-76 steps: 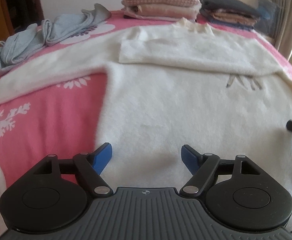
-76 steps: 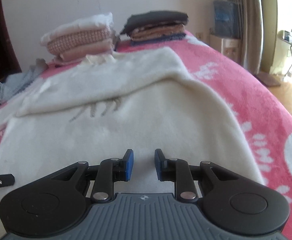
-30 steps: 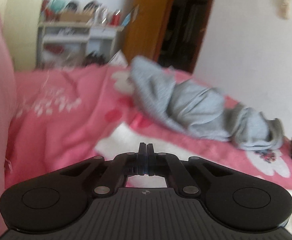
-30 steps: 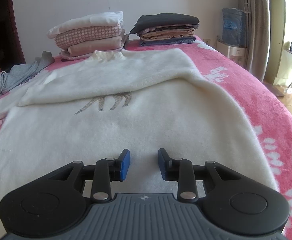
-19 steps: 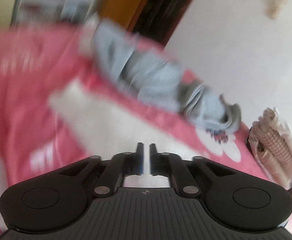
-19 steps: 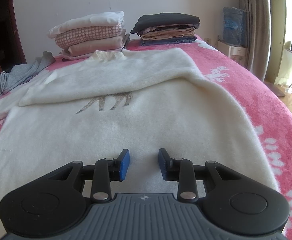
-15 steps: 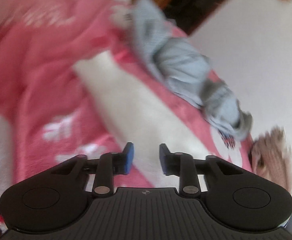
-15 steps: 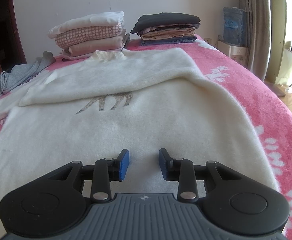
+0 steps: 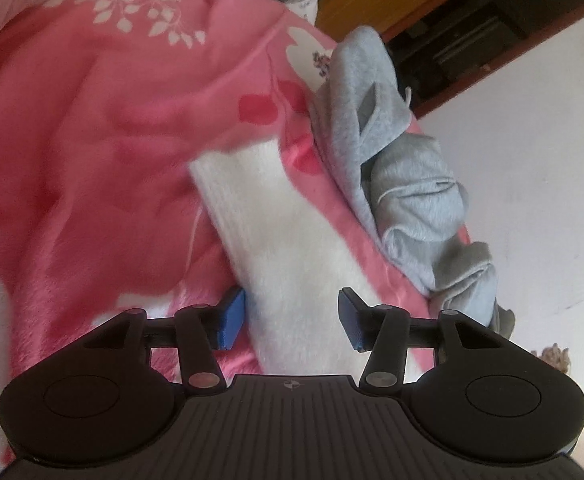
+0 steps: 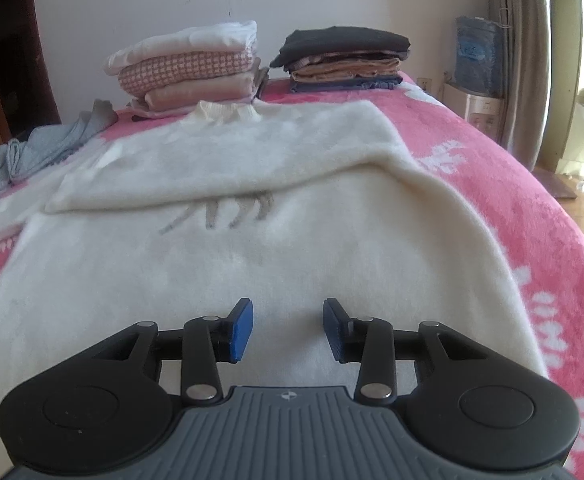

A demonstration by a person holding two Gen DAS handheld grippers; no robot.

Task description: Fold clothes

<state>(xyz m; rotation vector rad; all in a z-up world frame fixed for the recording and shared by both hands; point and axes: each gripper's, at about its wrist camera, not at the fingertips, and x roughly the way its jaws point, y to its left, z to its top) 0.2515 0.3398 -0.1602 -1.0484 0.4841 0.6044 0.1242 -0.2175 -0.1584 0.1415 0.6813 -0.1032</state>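
Observation:
A cream sweater [image 10: 219,248] lies flat on the pink bed, its right sleeve folded across the chest. My right gripper [image 10: 287,328] is open and hovers over the sweater's lower hem, holding nothing. In the left wrist view the sweater's left sleeve [image 9: 275,216] stretches out over the pink blanket. My left gripper [image 9: 292,316] is open with the sleeve lying between its blue fingertips, which stand apart from the cloth.
A crumpled grey garment [image 9: 404,184] lies just beside the left sleeve and also shows in the right wrist view [image 10: 39,148]. Two stacks of folded clothes [image 10: 187,68] [image 10: 344,60] stand at the head of the bed. The bed's right edge [image 10: 572,220] drops to the floor.
My left gripper swung left to the sleeve, went from shut to open and now straddles the sleeve. My right gripper has stayed over the hem, open slightly wider.

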